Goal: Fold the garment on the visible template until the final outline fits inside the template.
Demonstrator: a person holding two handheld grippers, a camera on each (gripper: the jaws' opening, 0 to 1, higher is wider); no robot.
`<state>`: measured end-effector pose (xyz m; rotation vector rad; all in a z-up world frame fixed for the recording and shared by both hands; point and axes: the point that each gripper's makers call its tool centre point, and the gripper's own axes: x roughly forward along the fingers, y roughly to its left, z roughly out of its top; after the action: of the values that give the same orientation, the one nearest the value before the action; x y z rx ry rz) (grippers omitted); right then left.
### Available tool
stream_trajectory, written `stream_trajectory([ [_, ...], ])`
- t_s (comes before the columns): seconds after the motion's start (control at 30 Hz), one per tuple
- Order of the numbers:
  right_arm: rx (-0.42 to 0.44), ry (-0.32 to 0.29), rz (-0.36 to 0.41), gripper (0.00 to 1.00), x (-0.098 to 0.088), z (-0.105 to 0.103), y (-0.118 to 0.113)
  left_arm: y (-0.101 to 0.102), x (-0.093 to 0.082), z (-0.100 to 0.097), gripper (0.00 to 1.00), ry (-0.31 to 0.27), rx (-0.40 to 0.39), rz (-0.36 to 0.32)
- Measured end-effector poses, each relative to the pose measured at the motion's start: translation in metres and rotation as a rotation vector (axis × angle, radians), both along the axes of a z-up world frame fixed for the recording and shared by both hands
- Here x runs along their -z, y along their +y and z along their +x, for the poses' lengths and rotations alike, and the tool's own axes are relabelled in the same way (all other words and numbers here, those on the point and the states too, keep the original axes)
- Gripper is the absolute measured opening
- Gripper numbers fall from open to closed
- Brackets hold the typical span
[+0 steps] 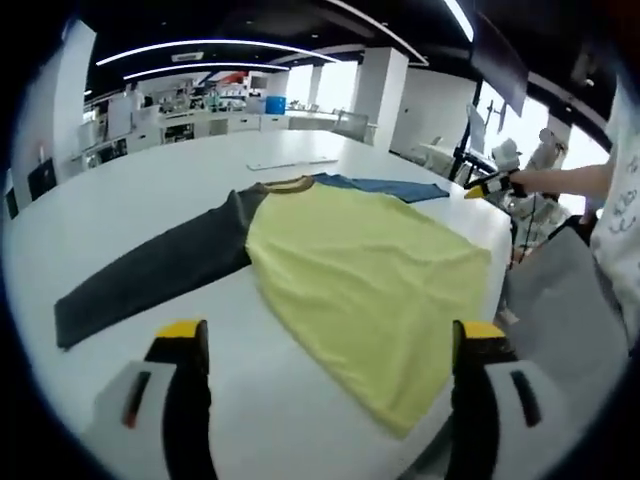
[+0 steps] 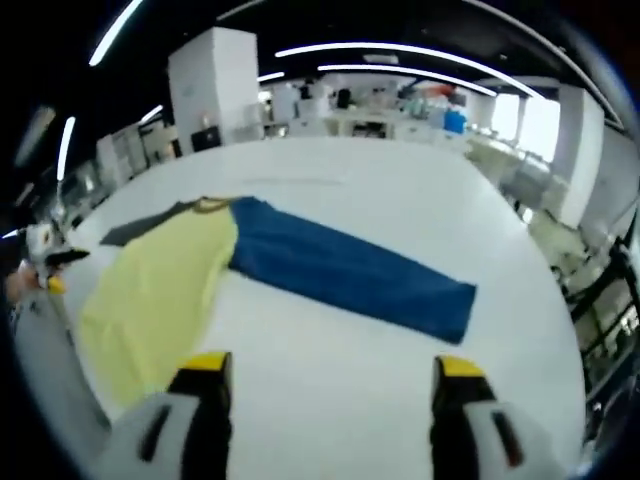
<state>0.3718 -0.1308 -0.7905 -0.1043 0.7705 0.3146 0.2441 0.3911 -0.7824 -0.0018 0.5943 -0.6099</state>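
A long-sleeved shirt lies flat on the white table (image 1: 150,190). Its body is yellow (image 1: 360,270), one sleeve dark grey (image 1: 150,275), the other blue (image 1: 385,186). My left gripper (image 1: 330,335) hovers open before the yellow hem, holding nothing. In the right gripper view the blue sleeve (image 2: 350,270) stretches across the middle, the yellow body (image 2: 160,285) lies to its left, and the grey sleeve (image 2: 140,228) peeks out behind. My right gripper (image 2: 330,367) is open and apart from the blue sleeve. A thin pale rectangular outline (image 1: 292,163) lies on the table beyond the collar.
A person's arm (image 1: 560,180) reaches in from the right holding the other gripper (image 1: 488,186) near the blue cuff. The table edge (image 1: 500,270) and a grey chair (image 1: 565,310) are to the right. Counters and pillars stand far behind.
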Motion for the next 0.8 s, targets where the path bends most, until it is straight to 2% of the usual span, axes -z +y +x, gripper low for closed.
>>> stream_trajectory([
  [0.07,0.027,-0.004,0.002,0.78,0.002,0.009,-0.008,0.002,0.0,0.0,0.99,-0.003,-0.007,-0.007],
  [0.17,0.14,-0.007,0.067,0.72,0.003,0.017,-0.014,0.008,-0.001,0.001,0.99,-0.009,-0.019,-0.006],
  [0.23,0.208,-0.004,0.078,0.71,0.007,0.032,-0.032,0.011,-0.001,0.0,0.99,-0.005,-0.029,-0.009],
  [0.3,0.234,0.009,0.064,0.68,0.011,0.026,-0.029,0.015,0.002,-0.003,0.99,0.002,-0.032,0.01],
  [0.37,0.264,0.037,0.061,0.56,0.018,0.031,-0.039,0.02,0.007,-0.006,0.99,0.021,-0.042,0.014],
  [0.4,0.298,0.044,0.058,0.53,0.022,0.037,-0.049,0.021,0.008,-0.007,0.99,0.021,-0.048,0.011],
  [0.47,0.343,0.037,0.067,0.55,0.025,0.043,-0.057,0.024,0.009,-0.009,0.99,0.027,-0.06,0.01],
  [0.57,0.388,0.06,0.074,0.46,0.035,0.052,-0.073,0.03,0.015,-0.011,0.98,0.041,-0.07,0.016],
  [0.67,0.425,0.073,0.081,0.44,0.04,0.055,-0.079,0.03,0.017,-0.013,0.98,0.051,-0.077,0.02],
  [0.73,0.446,0.09,0.077,0.41,0.04,0.05,-0.077,0.028,0.016,-0.014,0.98,0.054,-0.083,0.015],
  [0.8,0.463,0.085,0.087,0.37,0.043,0.054,-0.081,0.028,0.019,-0.015,0.97,0.061,-0.085,0.017],
])
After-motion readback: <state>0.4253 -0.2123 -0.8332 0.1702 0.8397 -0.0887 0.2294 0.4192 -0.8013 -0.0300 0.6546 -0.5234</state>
